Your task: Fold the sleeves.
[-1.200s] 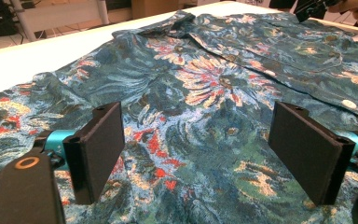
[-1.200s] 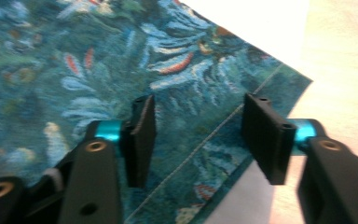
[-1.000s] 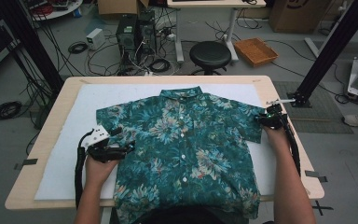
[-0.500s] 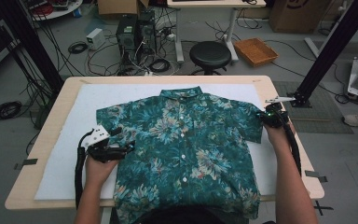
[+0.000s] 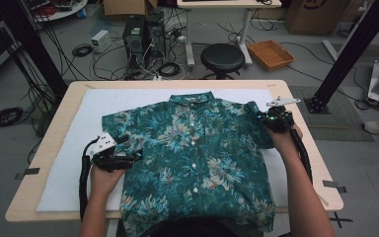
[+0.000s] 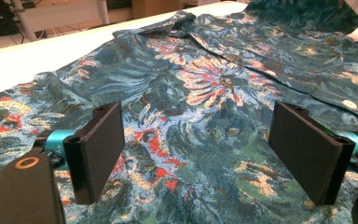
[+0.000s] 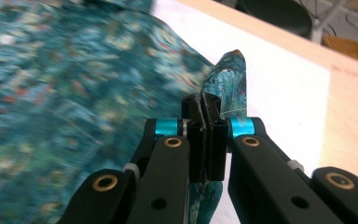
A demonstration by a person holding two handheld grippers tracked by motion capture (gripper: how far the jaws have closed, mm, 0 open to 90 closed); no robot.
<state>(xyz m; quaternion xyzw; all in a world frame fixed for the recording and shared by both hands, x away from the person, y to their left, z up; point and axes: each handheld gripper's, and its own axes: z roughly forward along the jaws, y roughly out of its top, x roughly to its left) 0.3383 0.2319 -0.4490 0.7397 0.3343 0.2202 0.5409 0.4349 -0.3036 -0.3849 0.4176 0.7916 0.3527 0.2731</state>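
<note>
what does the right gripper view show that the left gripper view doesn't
Right gripper view alone: the right gripper with its fingers shut on the edge of the shirt's sleeve, a fold of it standing up between them, plus the wooden table edge and a stool beyond.

Left gripper view alone: the left gripper with fingers wide apart over the flat shirt front, and a white button.

Both: the teal flowered shirt on the white mat.

Dim, even room light in the high view; soft shadows; motion blur across the right gripper view.
</note>
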